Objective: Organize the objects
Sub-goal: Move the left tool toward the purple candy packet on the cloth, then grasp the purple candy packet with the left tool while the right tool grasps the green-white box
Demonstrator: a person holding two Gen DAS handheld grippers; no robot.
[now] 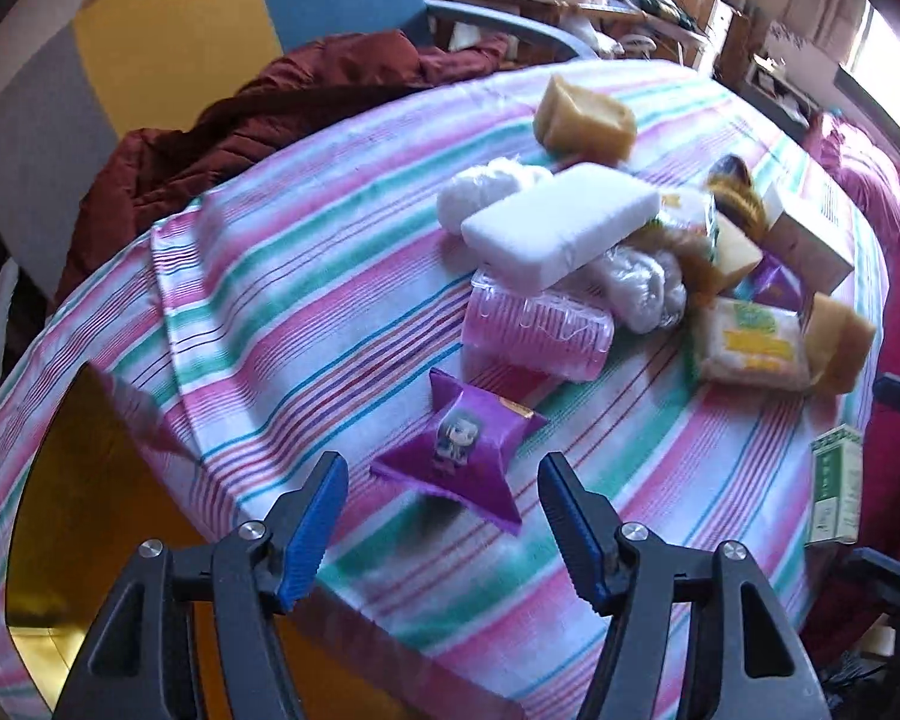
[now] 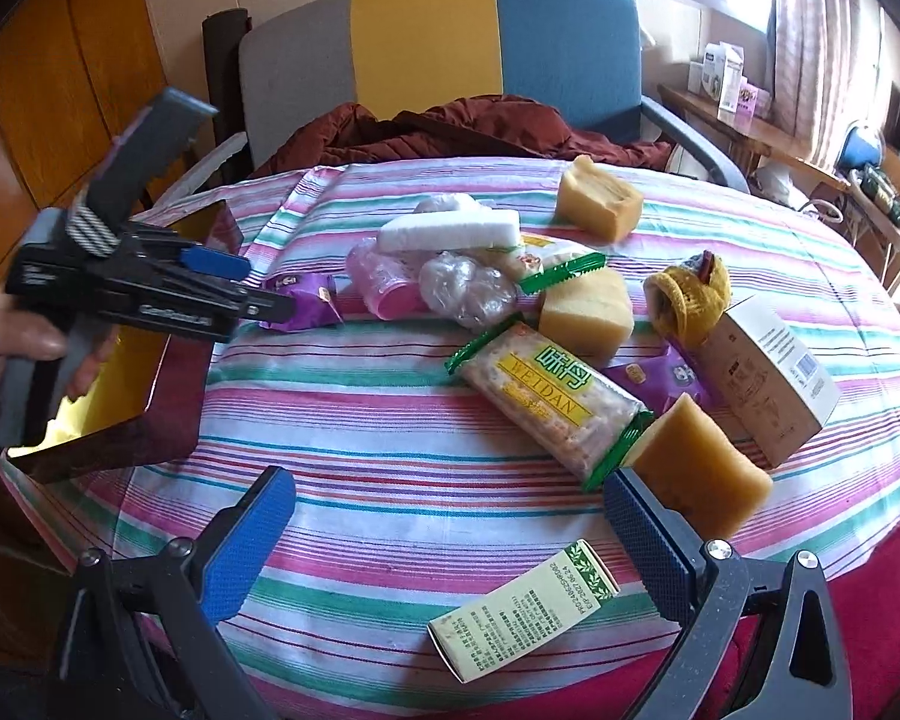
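A pile of objects lies on the striped tablecloth (image 2: 360, 396). My left gripper (image 1: 444, 483) is open, its jaws either side of a purple snack packet (image 1: 459, 447) just ahead of it; the packet also shows in the right wrist view (image 2: 303, 300) by the left gripper (image 2: 252, 288). My right gripper (image 2: 450, 516) is open and empty above a small green-and-cream box (image 2: 525, 609). Beyond lie a green cracker pack (image 2: 549, 405), yellow sponges (image 2: 702, 471), a white foam block (image 2: 450, 229) and a pink plastic item (image 2: 384, 285).
An open box with a yellow inside (image 2: 114, 384) sits at the table's left edge. A white-brown carton (image 2: 768, 378) and a yellow knit item (image 2: 693, 300) lie at right. A dark red jacket (image 2: 450, 126) lies on the chair (image 2: 426, 42) behind the table.
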